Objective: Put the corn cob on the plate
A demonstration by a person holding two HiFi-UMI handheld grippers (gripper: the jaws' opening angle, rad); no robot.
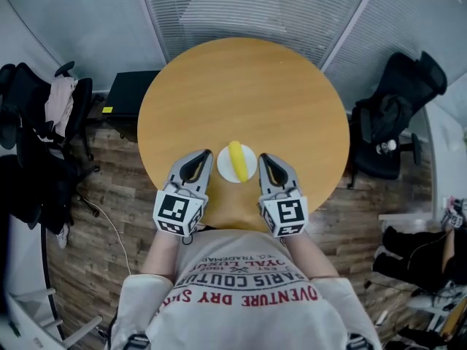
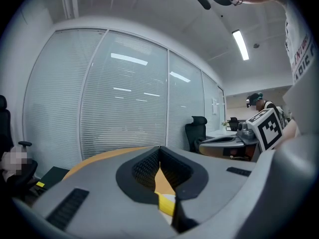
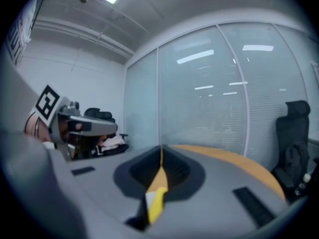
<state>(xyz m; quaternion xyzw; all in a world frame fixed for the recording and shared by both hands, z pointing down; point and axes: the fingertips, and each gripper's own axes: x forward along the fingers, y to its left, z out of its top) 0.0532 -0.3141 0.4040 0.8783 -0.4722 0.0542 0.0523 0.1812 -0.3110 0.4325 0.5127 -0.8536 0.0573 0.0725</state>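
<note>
A yellow corn cob (image 1: 237, 160) lies on a small white plate (image 1: 222, 165) near the front edge of the round wooden table (image 1: 248, 86). My left gripper (image 1: 206, 154) hovers just left of the plate and my right gripper (image 1: 263, 157) just right of it. Both have their jaws shut and hold nothing. In the left gripper view the tips (image 2: 159, 148) meet, and the corn cob (image 2: 167, 203) shows below through the gap. The right gripper view shows the same: tips (image 3: 161, 148) closed, with the corn cob (image 3: 155, 203) beneath them.
Black office chairs stand to the left (image 1: 44, 122) and right (image 1: 394, 115) of the table. A black box (image 1: 131, 93) sits by the table's far left side. Glass walls with blinds run behind. The person's torso is at the near edge.
</note>
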